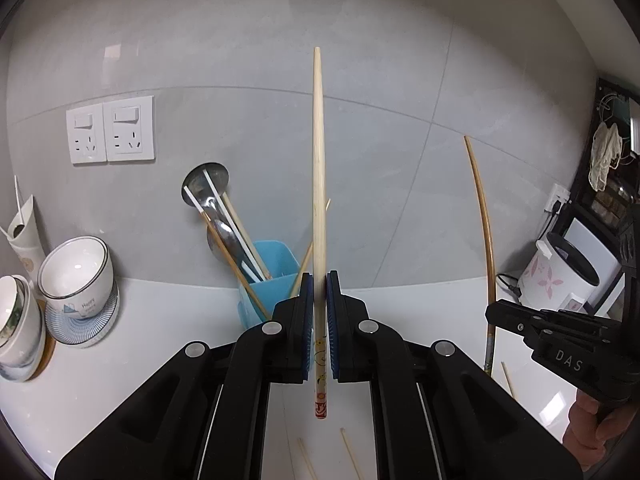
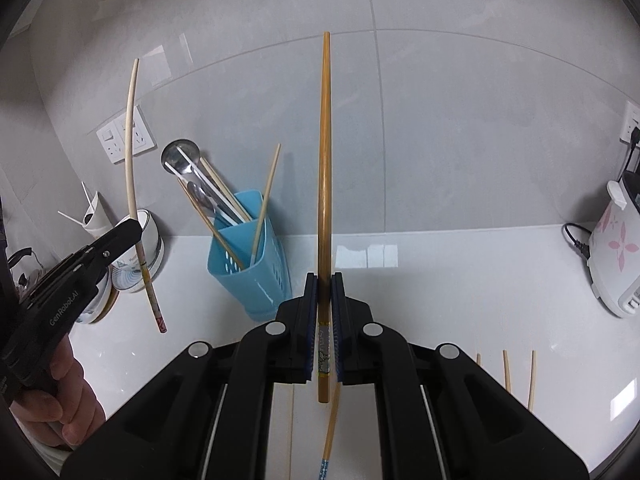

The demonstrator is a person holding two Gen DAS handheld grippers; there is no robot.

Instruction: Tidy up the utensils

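Nearest the lens, the left gripper pinches a pale chopstick near its printed end, tip up, and to its right the right gripper is clamped on a darker amber chopstick the same way. The blue utensil holder stands against the wall on the white counter, already holding a ladle, spoons and chopsticks. To finish well, each stick should probably be carried over the holder's open mouth, steered clear of the leaning handles and lowered before release; more loose chopsticks wait on the counter.
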